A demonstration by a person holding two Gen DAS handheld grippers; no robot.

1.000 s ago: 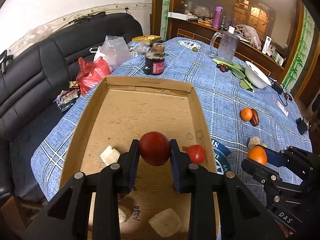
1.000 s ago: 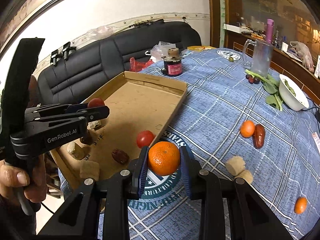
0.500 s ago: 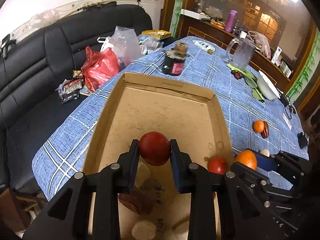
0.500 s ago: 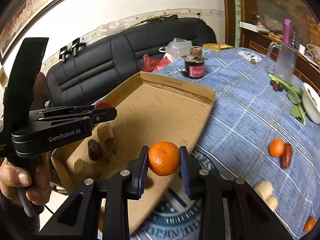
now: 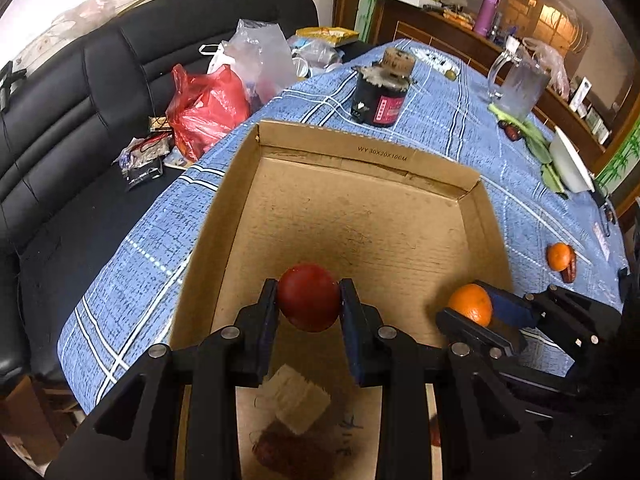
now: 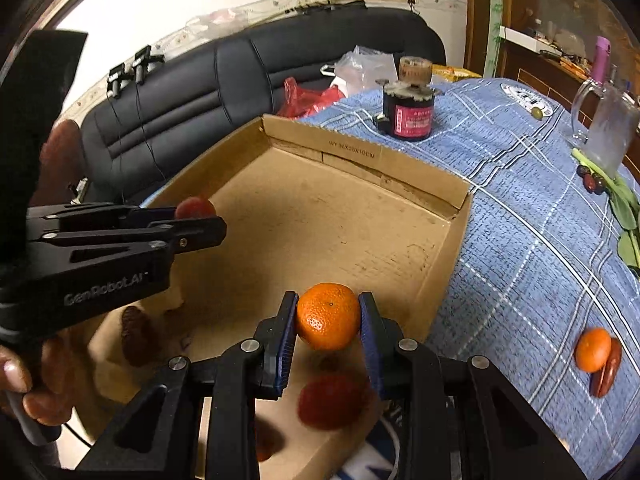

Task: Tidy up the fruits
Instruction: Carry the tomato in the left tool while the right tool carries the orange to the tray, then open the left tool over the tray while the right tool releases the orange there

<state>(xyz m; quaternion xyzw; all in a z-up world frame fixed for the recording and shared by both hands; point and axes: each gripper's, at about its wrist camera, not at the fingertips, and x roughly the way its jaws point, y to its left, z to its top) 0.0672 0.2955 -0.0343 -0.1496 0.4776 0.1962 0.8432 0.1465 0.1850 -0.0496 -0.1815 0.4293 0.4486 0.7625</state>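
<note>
Right now two tools are working over the box (image 5: pixel 352 216). Left tool (image 5: pixel 309 304) is pinching a red fruit (image 5: pixel 309 298) between its pads, holding it above the box floor near the left-middle. Right tool (image 6: pixel 328 322) is pinching an orange (image 6: pixel 328 316) above the box's right side, close to the right wall; both fruits are round, so neither is showing a long axis.

Counting oranges: two, one in the right tool and one (image 6: pixel 593 350) lying on the bench (image 6: pixel 520 216) well outside the box, touching a dark red date (image 6: pixel 606 372) whose long axis is running roughly up and down in the right view. Inside the box a second red fruit (image 6: pixel 330 400) is lying under the right tool, blurred, and a pale block (image 5: pixel 294 400) is sitting beneath the left tool, touching a dark reddish lump (image 5: pixel 280 450). One dark jar (image 5: pixel 380 98) is standing upright beyond the far wall of the box.
</note>
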